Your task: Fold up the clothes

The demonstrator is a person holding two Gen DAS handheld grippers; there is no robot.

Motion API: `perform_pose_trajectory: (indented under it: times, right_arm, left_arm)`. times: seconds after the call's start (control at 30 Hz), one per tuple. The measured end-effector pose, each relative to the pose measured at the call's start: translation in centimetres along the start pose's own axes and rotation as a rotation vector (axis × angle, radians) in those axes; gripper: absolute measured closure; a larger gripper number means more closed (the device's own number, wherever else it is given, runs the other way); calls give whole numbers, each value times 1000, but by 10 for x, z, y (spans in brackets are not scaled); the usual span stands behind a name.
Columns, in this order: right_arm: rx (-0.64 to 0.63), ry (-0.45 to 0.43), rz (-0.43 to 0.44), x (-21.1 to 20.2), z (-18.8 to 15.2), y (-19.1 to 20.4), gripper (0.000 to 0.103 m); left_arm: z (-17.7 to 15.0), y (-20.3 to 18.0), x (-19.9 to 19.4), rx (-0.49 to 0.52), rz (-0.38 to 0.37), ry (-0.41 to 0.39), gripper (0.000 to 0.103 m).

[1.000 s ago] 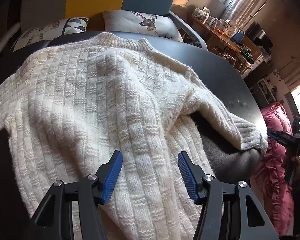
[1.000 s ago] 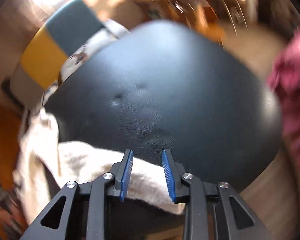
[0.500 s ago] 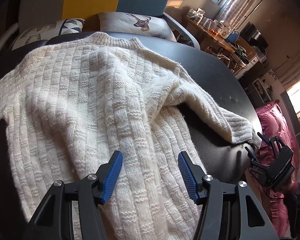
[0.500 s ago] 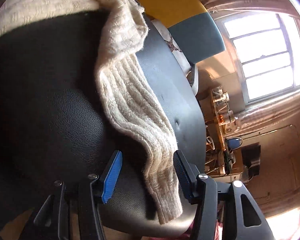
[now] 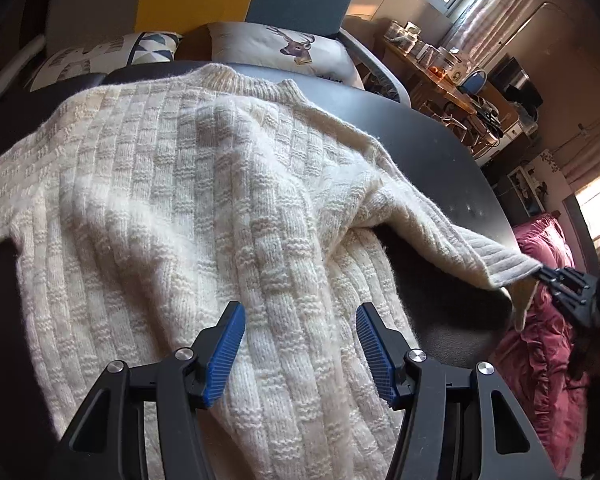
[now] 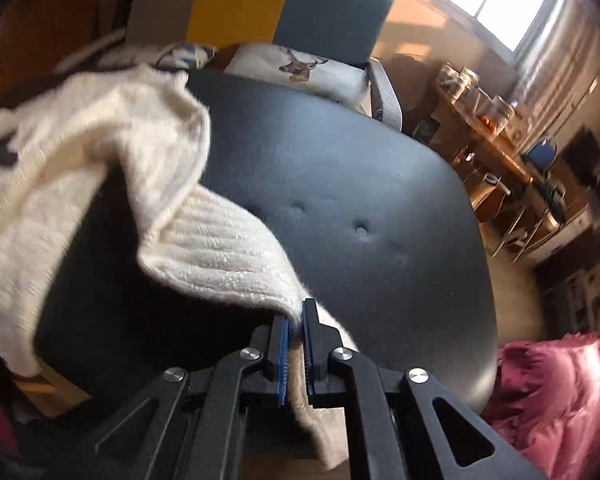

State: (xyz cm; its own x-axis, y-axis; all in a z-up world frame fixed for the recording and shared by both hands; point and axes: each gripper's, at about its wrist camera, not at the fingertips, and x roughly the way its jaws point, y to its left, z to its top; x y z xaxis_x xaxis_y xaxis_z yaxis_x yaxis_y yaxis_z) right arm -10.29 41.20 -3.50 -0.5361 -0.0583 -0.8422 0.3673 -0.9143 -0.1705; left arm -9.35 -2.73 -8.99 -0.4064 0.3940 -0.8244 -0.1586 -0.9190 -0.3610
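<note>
Garment: The cream knit sweater [image 5: 188, 216] lies spread over the dark round table [image 5: 440, 148], neck end on the far side from you, hem end toward you.

Left claw state: The left gripper [image 5: 300, 344] hangs with its 2 blue pads [image 5: 226, 350] well apart, gripping nothing.

Left claw relation: The sweater body lies directly under and ahead of the left gripper. The hem area passes below the gap between the pads; contact with the knit cannot be confirmed.

Right claw state: The right gripper [image 6: 295, 344] is clamped on the ribbed cuff [image 6: 236, 268] of the sleeve [image 5: 428, 228], with knit pinched between the 2 pads.

Right claw relation: The cuff runs straight out of the right gripper's jaws, forward and to its left. The sweater body lies further left of it.

Sleeve axis: The sleeve's long axis runs from the shoulder, ahead and right of the left gripper, out to the table edge. The cuff end looks lifted off the table.

Key relation: The body lies left of the clamped cuff, so the likely move is to carry the cuff leftward across the sleeve's own axis and lay it over the body.

Nearer hand: Your right gripper owns the cuff. Your left gripper is nearer the hem and the body.

Caution: The knit is loose and stretchy; expect it to sag and drag as it travels.
</note>
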Motion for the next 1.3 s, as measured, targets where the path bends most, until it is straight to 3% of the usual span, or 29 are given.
perform_pose_trajectory:
  times: [0.1,0.17,0.23,0.27,0.33,0.37,0.4,0.53,0.6,0.67,0.7,0.73,0.8,0.87,0.97,1.0,1.13,1.3]
  right_arm:
    - [117,-16,52,-34,7,-29,101]
    - [206,14,48,-28,8,-56,101]
    - [262,74,-16,-3,7,-80,101]
    - [300,111,-17,10,6,-92,97]
    - [460,93,143,24,-9,-107,96]
    - [541,81,226,31,-17,-115,82]
    - [551,70,245,30,-25,-108,76]
    - [532,41,313,25,-58,-65,72]
    - [521,55,318,25,-73,-42,53]
    - [552,27,339,26,-83,-27,45]
    - [564,11,351,27,-86,-22,30]
    - [581,-7,367,29,-86,-18,26]
    - [599,-32,362,36,-85,-10,25]
    - [546,14,265,47,-80,4,26]
    - [501,95,175,63,-79,19,53]
    - [498,97,164,65,-81,21,54]
    - [610,77,337,67,-89,8,56]
    - [516,130,312,70,-78,16,54]
  left_arm:
    - [12,0,-3,9,-16,-21,43]
    - [21,2,-1,1,-22,-26,43]
    - [29,1,2,-5,-16,-29,43]
    - [34,1,3,-7,-12,-31,43]
    - [41,-3,2,7,-10,-42,43]
    - [44,-6,1,20,-9,-48,43]
    - [46,-8,2,32,-7,-50,43]
    - [53,-14,10,56,-11,-33,42]
    - [51,-19,14,54,-24,-22,42]
    - [47,-26,17,55,-45,-11,42]
    - [44,-30,17,61,-50,-9,42]
    - [41,-34,16,72,-52,-10,42]
    - [35,-42,15,86,-61,-3,42]
    - [28,-47,12,103,-65,-2,42]
    - [19,-50,4,120,-68,-7,42]
    - [16,-49,2,120,-71,-7,42]
    - [5,-41,-1,101,-71,3,42]
    - [-3,-33,-5,79,-62,3,42]
